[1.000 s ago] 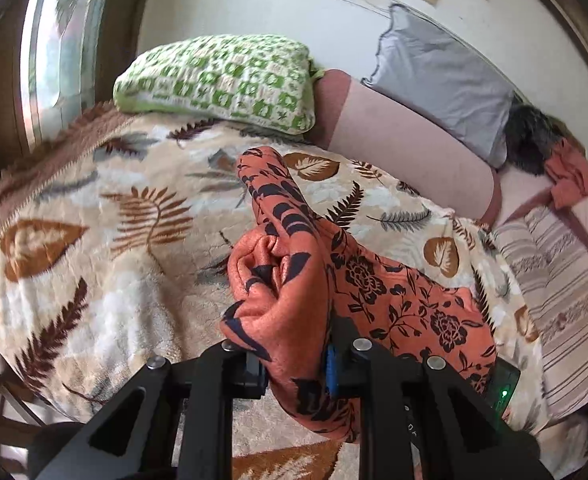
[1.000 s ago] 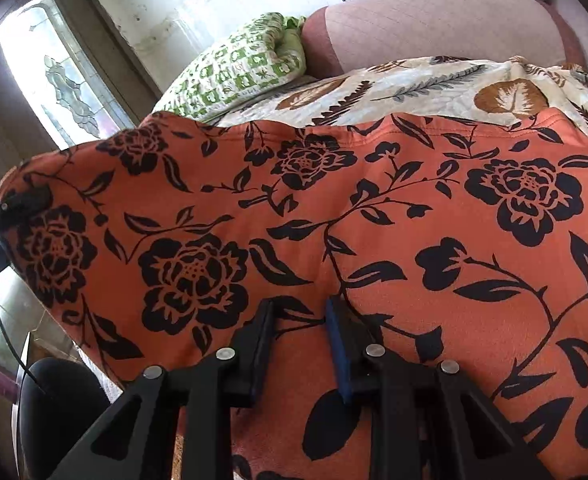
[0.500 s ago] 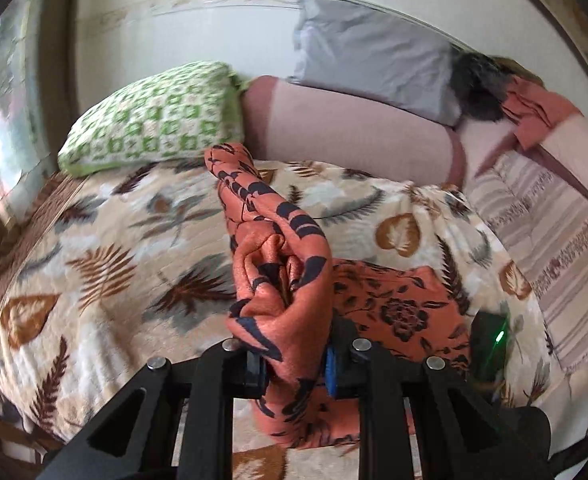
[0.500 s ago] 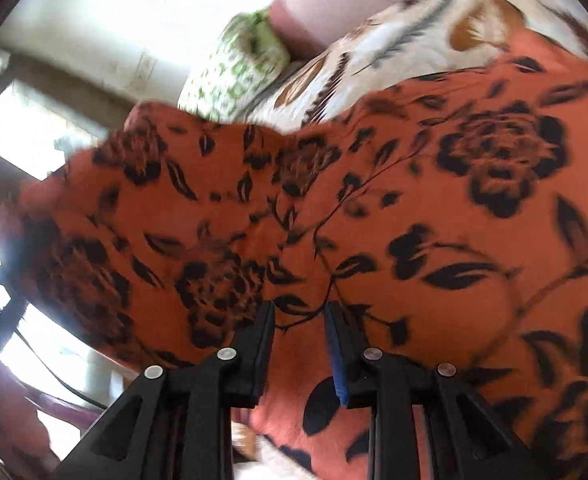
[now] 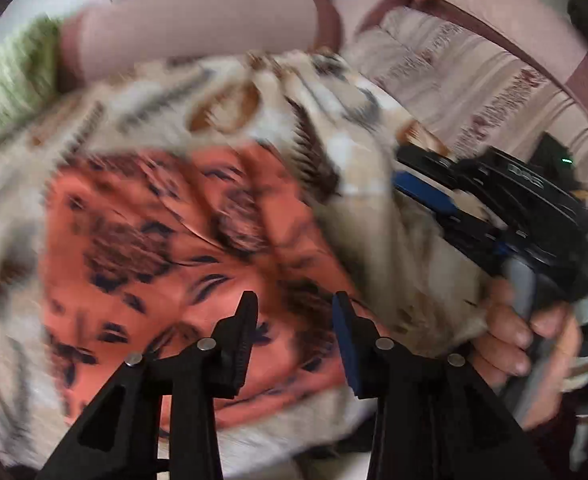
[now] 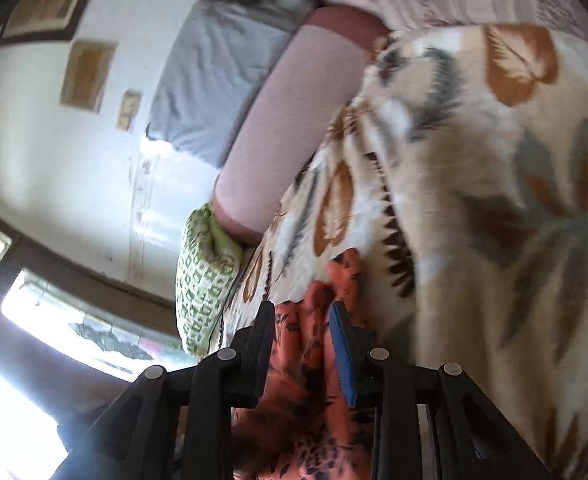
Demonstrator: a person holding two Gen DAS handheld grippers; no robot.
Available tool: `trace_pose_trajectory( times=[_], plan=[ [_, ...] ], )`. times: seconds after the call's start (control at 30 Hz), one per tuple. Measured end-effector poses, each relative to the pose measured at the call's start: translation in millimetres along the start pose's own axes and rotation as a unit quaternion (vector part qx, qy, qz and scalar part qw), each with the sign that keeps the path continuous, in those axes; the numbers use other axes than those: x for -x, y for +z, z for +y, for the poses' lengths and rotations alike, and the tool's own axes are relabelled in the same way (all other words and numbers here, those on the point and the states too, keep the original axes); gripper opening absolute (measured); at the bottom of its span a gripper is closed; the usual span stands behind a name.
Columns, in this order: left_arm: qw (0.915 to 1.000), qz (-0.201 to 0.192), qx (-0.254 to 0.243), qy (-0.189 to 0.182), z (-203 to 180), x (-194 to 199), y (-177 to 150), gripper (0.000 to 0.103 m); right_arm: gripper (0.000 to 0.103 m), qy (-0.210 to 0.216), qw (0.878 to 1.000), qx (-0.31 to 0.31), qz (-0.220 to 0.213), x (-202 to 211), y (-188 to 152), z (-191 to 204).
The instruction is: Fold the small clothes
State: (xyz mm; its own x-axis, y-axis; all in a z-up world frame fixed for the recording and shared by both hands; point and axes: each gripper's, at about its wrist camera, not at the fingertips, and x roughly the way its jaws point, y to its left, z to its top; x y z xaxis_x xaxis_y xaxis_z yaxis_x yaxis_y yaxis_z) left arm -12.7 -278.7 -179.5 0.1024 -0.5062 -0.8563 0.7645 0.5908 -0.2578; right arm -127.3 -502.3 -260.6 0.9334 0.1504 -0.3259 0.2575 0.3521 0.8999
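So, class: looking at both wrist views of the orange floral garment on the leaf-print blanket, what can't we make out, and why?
- Left wrist view: motion blur smears the orange floral garment, so its fold edges are unreadable.
- Left wrist view: the left gripper is open, and the blur hides whether it touches the cloth.
- Left wrist view: the right gripper shows tips only, its gap unclear.
- Right wrist view: between the right gripper's fingers, the garment is cut off by the bottom edge.
- Right wrist view: the leaf-print blanket is blurred.

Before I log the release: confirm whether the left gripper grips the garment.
No: the left gripper is open, with the garment lying flat beyond its fingers.
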Motion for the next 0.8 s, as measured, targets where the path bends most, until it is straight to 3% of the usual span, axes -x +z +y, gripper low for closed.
trace_pose_trajectory(
  times=[0.07,0.13,0.3,0.33,0.37,0.43,0.57,0.7,0.8],
  plan=[
    [0.9996,-0.013,-0.007,-0.022,-1.1,11.3,-1.7,0.058,0.032,0.001,1.0,-0.004,0.003,-2.1,0.8,-2.0],
    [0.9984,-0.047,-0.022,-0.021,3.2,33.0,-2.9,0.064,0.032,0.006,1.0,-0.011,0.012,-8.0,1.0,-2.6],
    [0.9944,-0.096,0.002,0.045,50.8,74.3,-13.6,0.068,0.032,0.039,0.998,0.017,0.05,-26.5,-10.8,20.1],
    [0.9934,-0.095,0.012,0.063,64.3,78.3,-17.7,0.068,0.036,0.04,0.997,0.027,0.057,-32.8,-14.8,26.5],
    [0.9917,-0.093,0.021,0.087,76.7,79.9,-21.4,0.068,0.055,0.04,0.996,0.036,0.067,-36.9,-20.4,33.5],
    [0.9873,-0.086,0.037,0.128,96.5,77.8,-29.4,0.068,0.082,0.029,0.995,0.046,0.08,-44.8,-31.2,43.5],
    [0.9824,-0.053,0.073,0.164,133.9,64.6,-43.4,0.068,0.081,-0.026,0.988,0.074,0.13,-79.8,-53.0,60.2],
    [0.9837,-0.02,0.081,0.159,142.6,44.5,-54.7,0.068,0.081,-0.104,0.974,0.096,0.177,-123.5,-68.3,63.2],
    [0.9859,-0.009,0.085,0.144,147.4,41.7,-65.6,0.068,0.081,-0.115,0.964,0.097,0.219,-147.0,-80.8,62.7]
  ],
)
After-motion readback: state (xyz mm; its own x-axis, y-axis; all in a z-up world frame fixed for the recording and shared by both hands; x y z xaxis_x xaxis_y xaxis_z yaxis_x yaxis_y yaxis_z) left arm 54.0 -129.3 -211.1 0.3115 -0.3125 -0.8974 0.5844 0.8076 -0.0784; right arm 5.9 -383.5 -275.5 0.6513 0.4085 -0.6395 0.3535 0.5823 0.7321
